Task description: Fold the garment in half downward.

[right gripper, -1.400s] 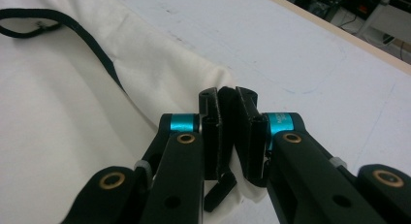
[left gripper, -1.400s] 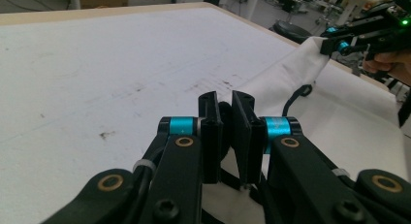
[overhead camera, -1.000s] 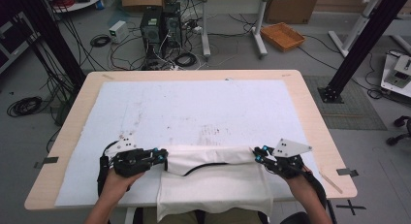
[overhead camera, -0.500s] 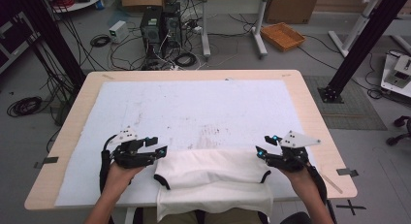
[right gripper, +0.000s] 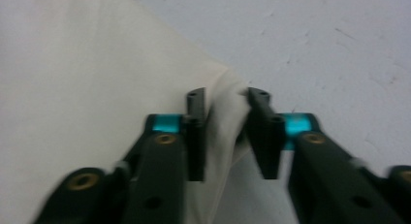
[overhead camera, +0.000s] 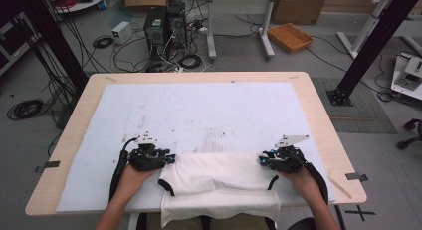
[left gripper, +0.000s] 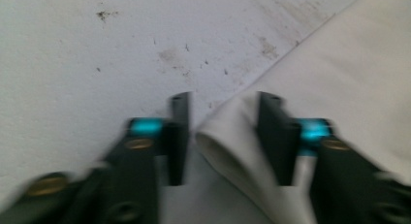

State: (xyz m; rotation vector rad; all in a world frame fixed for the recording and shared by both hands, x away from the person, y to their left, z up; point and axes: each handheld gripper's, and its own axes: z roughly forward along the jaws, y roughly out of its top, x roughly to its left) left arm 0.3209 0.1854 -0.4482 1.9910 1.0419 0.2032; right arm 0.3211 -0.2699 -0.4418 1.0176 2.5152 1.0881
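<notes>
Both sets of jaws have just been closing on cloth. The left gripper [left gripper: 223, 136] has a fold between its jaws, a gap still showing on one side; the right gripper [right gripper: 225, 132] pinches its bunched corner. The white garment [overhead camera: 219, 182] stretches crosswise between them at the table's [overhead camera: 74, 120] near edge, equally near either hand.

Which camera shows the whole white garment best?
The high view: the white garment lies across the table's near edge, black trim visible, a gripper at each end. The left gripper view and right gripper view show just a folded corner between black jaws.
</notes>
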